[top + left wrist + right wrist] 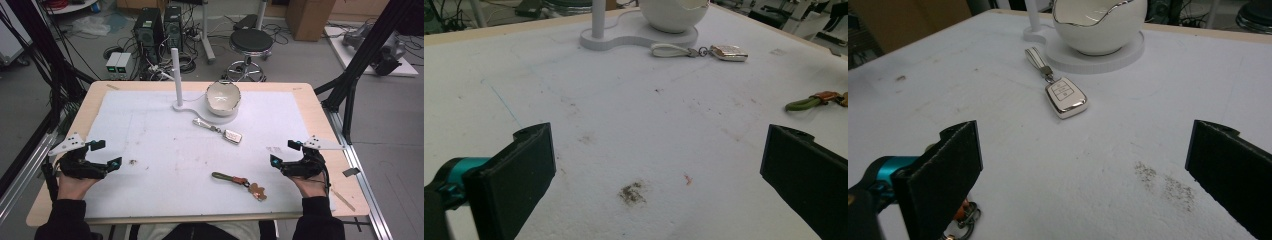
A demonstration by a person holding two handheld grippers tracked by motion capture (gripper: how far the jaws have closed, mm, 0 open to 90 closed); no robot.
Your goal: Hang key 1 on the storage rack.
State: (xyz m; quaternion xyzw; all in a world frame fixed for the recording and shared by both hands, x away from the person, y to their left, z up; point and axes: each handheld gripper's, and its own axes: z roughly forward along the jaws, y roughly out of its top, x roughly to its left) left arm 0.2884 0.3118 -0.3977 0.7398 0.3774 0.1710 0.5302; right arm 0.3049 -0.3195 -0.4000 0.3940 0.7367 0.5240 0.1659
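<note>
A white car key fob on a white strap lies mid-table, just in front of a white bowl. The bowl sits on a white stand with an upright post. A second key with a green strap and a brown tag lies nearer the front edge. My left gripper rests low at the left, open and empty. At the right, my right gripper is also open and empty. The left gripper view has its jaws wide apart, the fob far ahead. From the right gripper, the fob lies ahead.
A white foam sheet covers the wooden table, with a small dark stain near my left gripper. Black frame struts stand at both sides. Beyond the far edge are a stool and computer towers on the floor.
</note>
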